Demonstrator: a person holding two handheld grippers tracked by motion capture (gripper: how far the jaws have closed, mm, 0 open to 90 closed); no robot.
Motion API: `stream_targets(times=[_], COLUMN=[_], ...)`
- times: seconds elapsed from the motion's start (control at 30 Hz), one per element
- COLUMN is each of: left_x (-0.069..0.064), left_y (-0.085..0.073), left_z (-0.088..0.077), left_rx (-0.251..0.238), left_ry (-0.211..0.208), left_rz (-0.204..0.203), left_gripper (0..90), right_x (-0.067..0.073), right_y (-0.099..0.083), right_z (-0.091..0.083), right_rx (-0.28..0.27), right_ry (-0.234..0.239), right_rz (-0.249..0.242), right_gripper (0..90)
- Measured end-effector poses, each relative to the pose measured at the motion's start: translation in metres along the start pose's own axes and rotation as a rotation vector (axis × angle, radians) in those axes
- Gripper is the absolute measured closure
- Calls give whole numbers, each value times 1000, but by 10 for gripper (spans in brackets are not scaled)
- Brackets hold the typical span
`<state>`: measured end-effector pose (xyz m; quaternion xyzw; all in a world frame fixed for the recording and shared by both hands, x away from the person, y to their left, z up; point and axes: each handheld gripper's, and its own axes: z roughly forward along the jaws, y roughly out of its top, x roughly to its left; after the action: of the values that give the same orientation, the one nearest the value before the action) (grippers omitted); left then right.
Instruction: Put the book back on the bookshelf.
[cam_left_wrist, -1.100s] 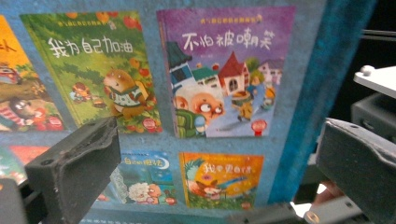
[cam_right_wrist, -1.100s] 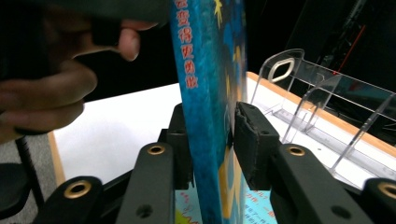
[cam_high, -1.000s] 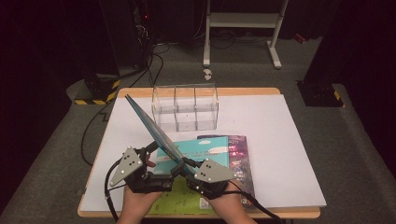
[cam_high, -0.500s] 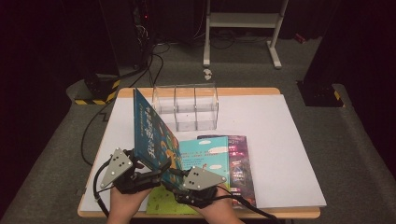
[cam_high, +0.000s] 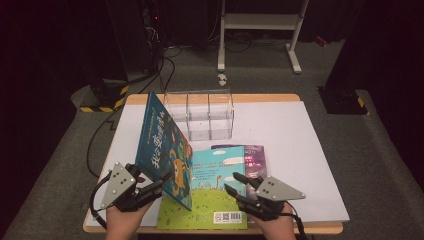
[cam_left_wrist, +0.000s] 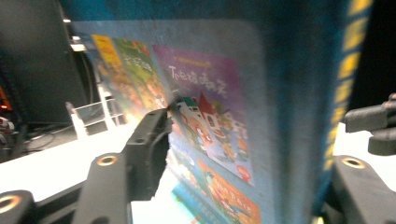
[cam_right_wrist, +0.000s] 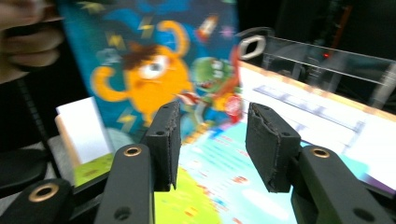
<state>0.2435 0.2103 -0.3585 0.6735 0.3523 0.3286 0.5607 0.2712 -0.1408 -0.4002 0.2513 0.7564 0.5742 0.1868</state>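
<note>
Blue monster book (cam_high: 162, 150) stands near-upright by the tabletop's front-left corner, long axis rising, between our closing left gripper (cam_high: 159, 183) jaws; right gripper (cam_high: 235, 183), part-open and empty, lies just rightward.

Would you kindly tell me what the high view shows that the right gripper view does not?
The high view adds the white stand on the grey floor behind the table. The right gripper view adds close detail of the cover's orange monster. Both share the standing blue book, the green book lying flat and the clear organizer.
</note>
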Motion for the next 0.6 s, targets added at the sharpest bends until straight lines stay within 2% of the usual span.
stream_targets(times=[0.13,0.23,0.43,0.5,0.6], left_x=[6,13,28,34,42], left_y=[0,0,-2,-4,-8], left_z=[-4,-6,-12,-13,-13], left_rx=[16,9,-27,-37,-64], left_ry=[36,58,77,61,9], left_rz=[18,-2,-46,-75,-107], left_gripper=[551,641,735,776,793], right_x=[-18,-26,-39,-42,-45], right_y=[-10,-16,-26,-28,-30], right_z=[-11,-13,-13,-13,-14], right_rx=[-23,-1,19,20,24], right_ry=[-38,-56,-64,-62,-61], right_rz=[38,42,75,90,102], right_gripper=[553,552,552,551,549])
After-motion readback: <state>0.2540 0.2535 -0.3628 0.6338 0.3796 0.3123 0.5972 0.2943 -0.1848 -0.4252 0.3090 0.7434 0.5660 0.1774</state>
